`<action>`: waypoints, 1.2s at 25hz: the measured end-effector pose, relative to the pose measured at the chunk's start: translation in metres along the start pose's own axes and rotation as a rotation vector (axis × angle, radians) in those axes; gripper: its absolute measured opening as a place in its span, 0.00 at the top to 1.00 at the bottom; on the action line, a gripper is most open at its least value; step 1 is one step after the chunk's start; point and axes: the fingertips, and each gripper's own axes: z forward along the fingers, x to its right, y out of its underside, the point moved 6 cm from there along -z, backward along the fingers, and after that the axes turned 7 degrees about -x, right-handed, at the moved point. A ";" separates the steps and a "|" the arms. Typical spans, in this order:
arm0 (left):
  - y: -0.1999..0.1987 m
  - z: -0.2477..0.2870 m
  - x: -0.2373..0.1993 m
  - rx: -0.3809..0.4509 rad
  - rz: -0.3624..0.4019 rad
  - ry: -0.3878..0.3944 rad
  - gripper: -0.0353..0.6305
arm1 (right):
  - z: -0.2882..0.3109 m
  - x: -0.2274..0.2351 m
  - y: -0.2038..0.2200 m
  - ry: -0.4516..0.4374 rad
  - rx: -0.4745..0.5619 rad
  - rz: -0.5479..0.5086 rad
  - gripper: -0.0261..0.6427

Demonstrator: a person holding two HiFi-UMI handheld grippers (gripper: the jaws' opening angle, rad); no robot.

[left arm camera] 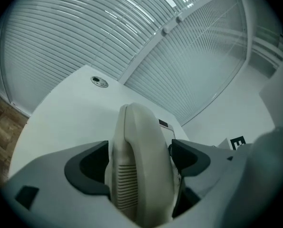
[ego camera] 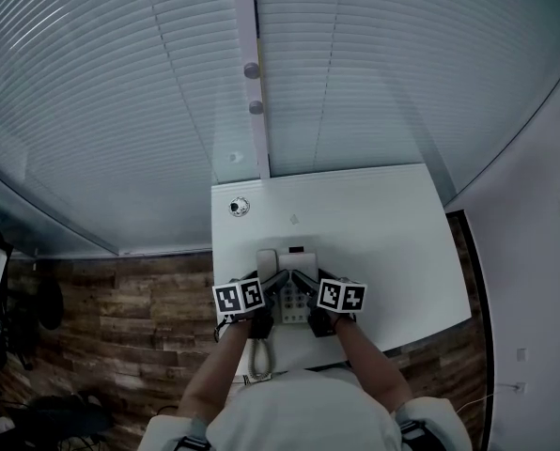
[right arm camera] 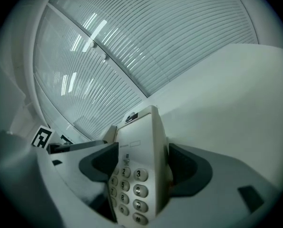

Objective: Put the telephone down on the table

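A beige desk telephone (ego camera: 282, 287) sits between both grippers over the near part of the white table (ego camera: 383, 224). My left gripper (ego camera: 274, 281) is shut on its handset side; in the left gripper view the ribbed handset (left arm camera: 137, 175) fills the gap between the dark pads (left arm camera: 91, 167). My right gripper (ego camera: 301, 281) is shut on the keypad side, and the number keys (right arm camera: 134, 184) show between its jaws. The coiled cord (ego camera: 259, 353) hangs toward the person. Whether the telephone's base touches the table is hidden.
A small round dark-and-white object (ego camera: 240, 207) lies at the table's far left corner, also seen in the left gripper view (left arm camera: 99, 81). Window blinds (ego camera: 167, 92) rise just behind the table. Wooden floor (ego camera: 120, 299) lies to the left, a wall (ego camera: 534, 252) to the right.
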 end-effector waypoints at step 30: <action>0.080 -0.111 0.027 0.189 0.015 -0.005 0.68 | -0.091 -0.086 0.060 0.000 0.205 -0.164 0.80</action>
